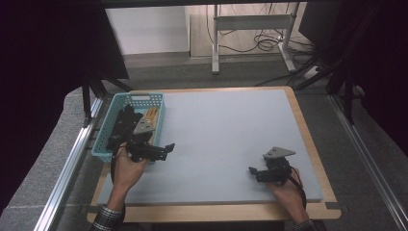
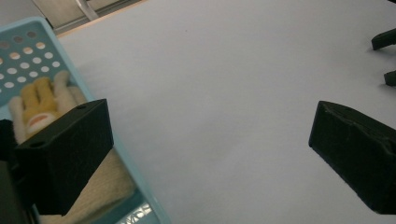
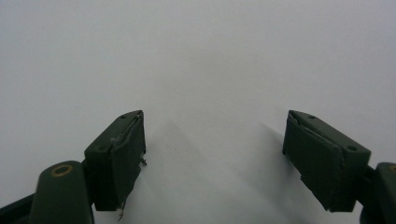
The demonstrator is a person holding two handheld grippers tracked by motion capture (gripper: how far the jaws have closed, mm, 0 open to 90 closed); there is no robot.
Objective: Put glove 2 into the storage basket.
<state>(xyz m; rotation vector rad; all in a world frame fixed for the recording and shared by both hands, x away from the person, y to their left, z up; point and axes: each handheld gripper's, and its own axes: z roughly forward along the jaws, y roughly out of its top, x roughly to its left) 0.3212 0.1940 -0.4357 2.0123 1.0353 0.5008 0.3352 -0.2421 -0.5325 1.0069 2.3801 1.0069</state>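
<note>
One blue basket (image 1: 110,126) sits at the table's left edge with one yellow-and-cream glove (image 2: 44,100) inside. Two grippers: the left gripper (image 1: 162,149), jaws spread, hovers beside the basket; the right gripper (image 1: 253,173), also spread, holds nothing over the mat (image 1: 226,130).

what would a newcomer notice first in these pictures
Probably the light blue basket at the table's left edge, holding a cream and yellow glove and dark items. The left gripper hangs open beside it. The right gripper sits open over the bare grey mat, near the right.
</note>
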